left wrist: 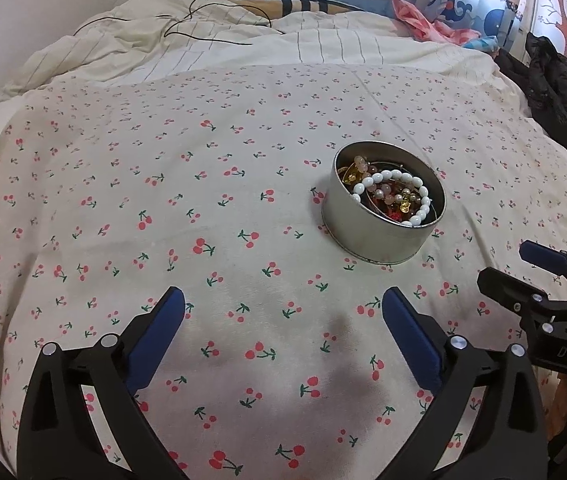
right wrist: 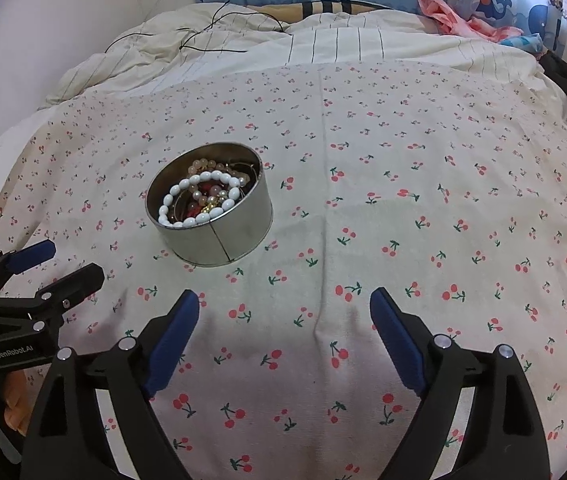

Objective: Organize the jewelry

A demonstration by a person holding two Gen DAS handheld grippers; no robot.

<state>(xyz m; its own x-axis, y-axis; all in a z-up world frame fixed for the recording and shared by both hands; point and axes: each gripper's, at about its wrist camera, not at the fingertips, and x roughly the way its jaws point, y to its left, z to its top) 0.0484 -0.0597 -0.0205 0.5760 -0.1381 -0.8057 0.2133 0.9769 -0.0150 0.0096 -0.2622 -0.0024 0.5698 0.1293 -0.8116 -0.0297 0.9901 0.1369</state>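
Two claws, left point(left wrist: 283, 300) and right point(right wrist: 284, 300), gape empty (both wide); one tin point(left wrist: 383, 216) at one o'clock holds one white bracelet point(left wrist: 399, 192).

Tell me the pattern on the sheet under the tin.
Small red cherries with green stems on a cream sheet, clearest in the right wrist view; the tin sits on it.

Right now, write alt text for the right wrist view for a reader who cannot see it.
A round metal tin holding a white bead bracelet and other beaded jewelry sits on a cherry-print bedsheet, ahead and left of the open, empty right gripper. The left gripper, also open, shows at the left edge; a rumpled striped duvet lies behind.
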